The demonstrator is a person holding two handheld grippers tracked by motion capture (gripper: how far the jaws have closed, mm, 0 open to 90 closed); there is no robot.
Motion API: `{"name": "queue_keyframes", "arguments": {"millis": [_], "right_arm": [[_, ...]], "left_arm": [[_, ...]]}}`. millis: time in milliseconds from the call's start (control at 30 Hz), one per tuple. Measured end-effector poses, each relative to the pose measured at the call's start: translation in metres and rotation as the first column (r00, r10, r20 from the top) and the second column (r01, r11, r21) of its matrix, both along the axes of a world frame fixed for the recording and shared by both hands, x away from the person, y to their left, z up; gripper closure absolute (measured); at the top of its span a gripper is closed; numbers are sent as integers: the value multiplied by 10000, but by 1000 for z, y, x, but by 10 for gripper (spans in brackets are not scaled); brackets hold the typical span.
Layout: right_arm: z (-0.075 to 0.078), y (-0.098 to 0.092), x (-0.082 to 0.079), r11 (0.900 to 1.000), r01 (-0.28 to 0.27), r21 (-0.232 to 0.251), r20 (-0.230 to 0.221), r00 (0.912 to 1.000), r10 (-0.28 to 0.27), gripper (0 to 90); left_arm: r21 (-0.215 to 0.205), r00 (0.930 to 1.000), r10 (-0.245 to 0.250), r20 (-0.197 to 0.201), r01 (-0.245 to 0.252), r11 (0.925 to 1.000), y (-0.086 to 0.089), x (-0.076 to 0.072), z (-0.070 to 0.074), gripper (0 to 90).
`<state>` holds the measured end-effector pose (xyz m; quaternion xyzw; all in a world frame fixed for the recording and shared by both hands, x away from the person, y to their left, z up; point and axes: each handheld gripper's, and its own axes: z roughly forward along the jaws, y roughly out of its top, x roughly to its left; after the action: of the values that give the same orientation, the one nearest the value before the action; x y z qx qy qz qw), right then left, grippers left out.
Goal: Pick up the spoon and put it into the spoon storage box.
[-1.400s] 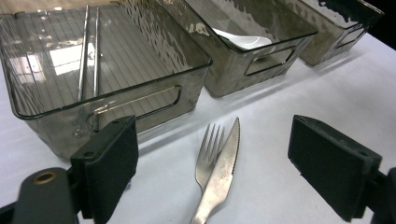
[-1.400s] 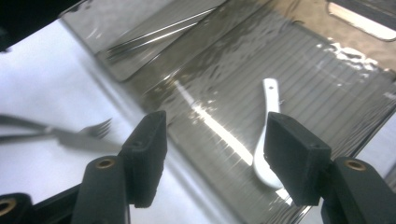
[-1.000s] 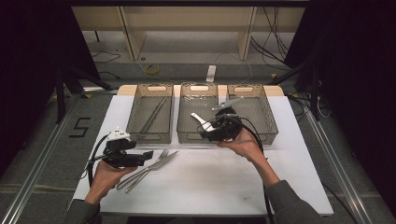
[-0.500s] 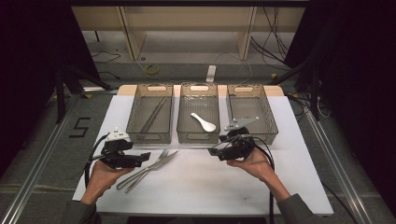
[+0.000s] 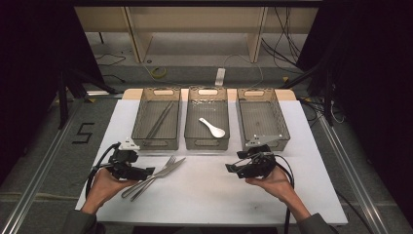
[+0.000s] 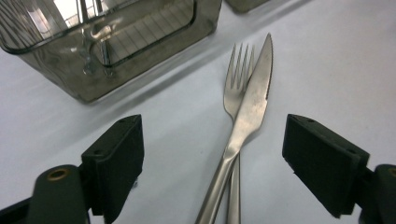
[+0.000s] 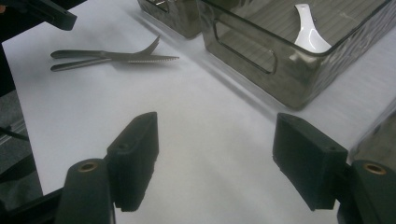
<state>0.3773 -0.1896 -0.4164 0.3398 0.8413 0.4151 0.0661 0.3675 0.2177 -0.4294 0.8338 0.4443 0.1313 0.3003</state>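
- Left gripper view, nearest first: the left gripper [image 6: 212, 172] has its black jaws spread wide to either side of the handles of a steel table knife [image 6: 247, 112] and a steel fork [image 6: 233, 91]; they have just narrowed a little, yet the pads touch neither. The knife lies across the fork, so a pinch here would likely catch both handles at once.
- Both pieces rest on the white table sheet [image 5: 209, 190], just in front of the leftmost smoky clear plastic bin [image 5: 157, 119], probably waiting to be sorted.
- The right gripper [image 5: 233, 169], jaws spread and empty, hangs low over bare sheet, near the front of the right-hand bin [image 5: 263, 117].
- Farther back, the middle bin [image 5: 207, 119] holds a white ceramic soup spoon [image 5: 213, 127]; the left bin holds a pair of long chopstick-like sticks [image 5: 159, 119]. One kind per bin appears to be the scheme.
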Motion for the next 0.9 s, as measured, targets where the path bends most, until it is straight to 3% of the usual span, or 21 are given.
{"name": "queue_keyframes", "arguments": {"millis": [500, 900], "right_arm": [[-11, -15, -16, 9992, 325, 248, 15, 9995, -325, 277], [-13, -25, -25, 9982, 539, 248, -17, 9985, -539, 257]], "left_arm": [[807, 9956, -128, -925, 203, 9965, 2, 4, -10, 219], [1489, 9883, -211, -1511, 438, 9879, 3, 4, -18, 240]]}}
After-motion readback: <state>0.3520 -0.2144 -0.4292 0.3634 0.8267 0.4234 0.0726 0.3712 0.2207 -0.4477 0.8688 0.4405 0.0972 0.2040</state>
